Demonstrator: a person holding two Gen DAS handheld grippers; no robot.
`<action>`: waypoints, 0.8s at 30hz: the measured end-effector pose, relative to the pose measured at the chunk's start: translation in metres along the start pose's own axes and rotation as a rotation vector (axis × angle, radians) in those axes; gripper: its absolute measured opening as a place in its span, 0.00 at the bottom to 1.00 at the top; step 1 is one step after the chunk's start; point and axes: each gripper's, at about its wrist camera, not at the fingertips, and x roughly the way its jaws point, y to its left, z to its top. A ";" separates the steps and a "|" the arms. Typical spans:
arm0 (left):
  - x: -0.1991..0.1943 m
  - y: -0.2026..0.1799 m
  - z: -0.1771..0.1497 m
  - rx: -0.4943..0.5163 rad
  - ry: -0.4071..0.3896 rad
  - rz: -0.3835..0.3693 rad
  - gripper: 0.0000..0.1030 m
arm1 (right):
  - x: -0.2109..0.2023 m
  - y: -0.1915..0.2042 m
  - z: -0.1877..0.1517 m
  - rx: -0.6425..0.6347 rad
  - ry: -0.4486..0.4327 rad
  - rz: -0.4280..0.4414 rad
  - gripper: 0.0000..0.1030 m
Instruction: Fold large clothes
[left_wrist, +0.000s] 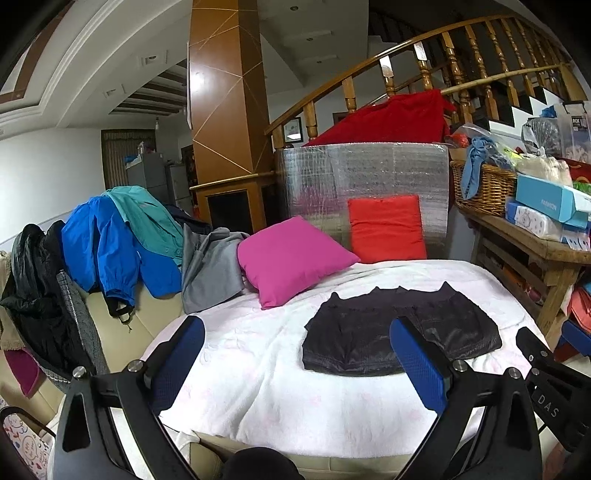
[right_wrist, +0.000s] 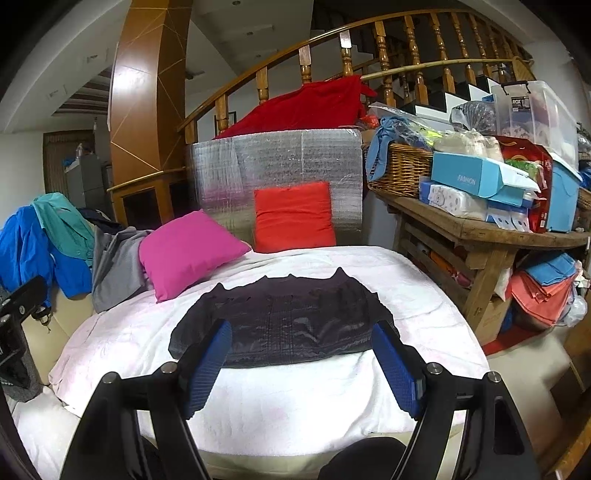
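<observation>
Folded dark garment (right_wrist: 280, 325) flat on the white blanket (right_wrist: 295, 398), at about 12 o'clock from the right gripper (right_wrist: 303, 362) and 1 o'clock from the left gripper (left_wrist: 295, 358). Both sets of jaws apart, empty, clear of the cloth. Probably a finished fold, with the clothes pile (left_wrist: 122, 251) at 10 o'clock next. Possible trouble: slick fabric sliding open if nudged; a low reach toward the pile catching the pink cushion (left_wrist: 291, 258) or dragging the blanket.
</observation>
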 end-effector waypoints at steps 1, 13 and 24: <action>0.000 0.000 0.000 0.003 -0.001 -0.001 0.97 | 0.000 0.000 0.000 0.001 0.000 0.001 0.79; -0.005 0.001 -0.001 -0.008 -0.013 0.002 0.97 | 0.002 -0.005 0.000 0.003 0.002 0.004 0.79; -0.005 0.003 -0.002 -0.010 -0.006 -0.001 0.97 | 0.003 -0.005 -0.002 0.009 0.005 0.005 0.79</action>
